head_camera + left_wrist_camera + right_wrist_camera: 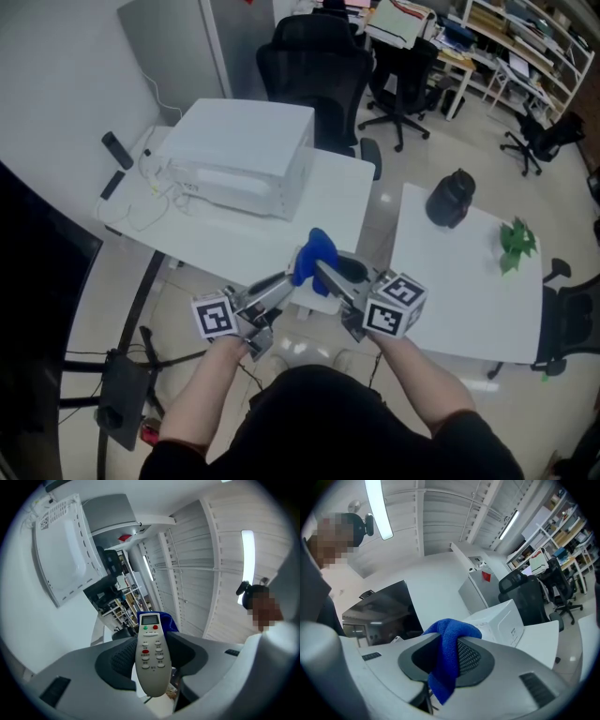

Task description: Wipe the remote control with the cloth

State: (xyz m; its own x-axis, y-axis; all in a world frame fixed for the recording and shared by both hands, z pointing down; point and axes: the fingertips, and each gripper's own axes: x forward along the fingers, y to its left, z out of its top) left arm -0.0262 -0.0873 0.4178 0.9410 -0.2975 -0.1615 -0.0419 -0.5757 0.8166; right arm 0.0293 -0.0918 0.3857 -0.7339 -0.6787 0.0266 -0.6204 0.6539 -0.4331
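Blue cloth (449, 651) hangs pinched in my right tool (330, 278), right at the far end of the grey remote (152, 656), which my left tool (277, 287) clamps by its sides, both in the air beside the table (450, 272), placed, I judge, for rubbing.

The person wears a black short-sleeved top (319, 422). The left hand-held gripper (287, 279) and the right hand-held gripper (328, 274) are built alike, with broad, rounded shells of pale grey moulded plastic. Each jaw is lined with a dark grey pad (117, 660) that has a fine mesh-like texture, and small dark rectangular slots (55, 690) are set into the shell. Each one carries a white cube (214, 317) printed with black square markers on its faces.
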